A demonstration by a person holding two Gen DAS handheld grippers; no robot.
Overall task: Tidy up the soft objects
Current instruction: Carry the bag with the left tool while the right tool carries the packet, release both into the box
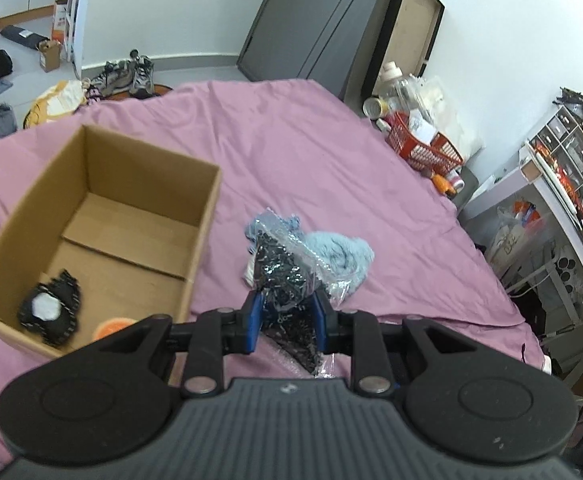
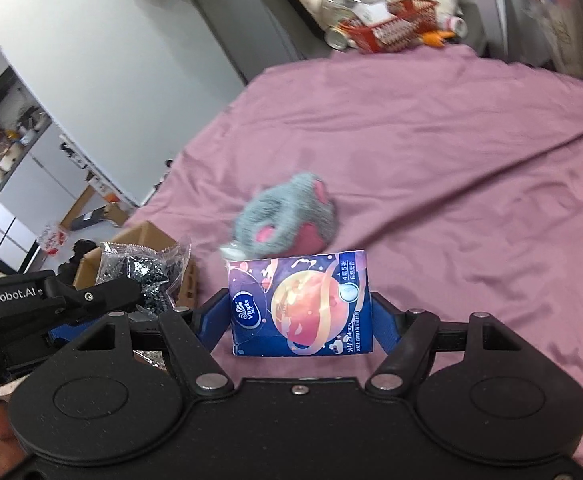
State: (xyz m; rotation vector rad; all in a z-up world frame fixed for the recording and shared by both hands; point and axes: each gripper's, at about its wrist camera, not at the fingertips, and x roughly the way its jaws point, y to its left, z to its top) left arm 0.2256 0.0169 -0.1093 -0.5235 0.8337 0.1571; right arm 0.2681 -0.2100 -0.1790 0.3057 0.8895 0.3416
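My left gripper is shut on a clear plastic bag of small black pieces, held above the pink bedsheet; the bag also shows in the right wrist view. My right gripper is shut on a blue Vinda tissue pack. A grey plush with pink ears lies on the sheet just beyond the pack; in the left wrist view it shows as a light blue fluffy thing behind the bag. An open cardboard box sits left of my left gripper, holding a black fabric item and something orange.
A red basket with bottles and cans stands off the bed's far right edge. Shelves and a desk are at the right. Shoes and clutter lie on the floor beyond the bed. A dark wardrobe stands at the back.
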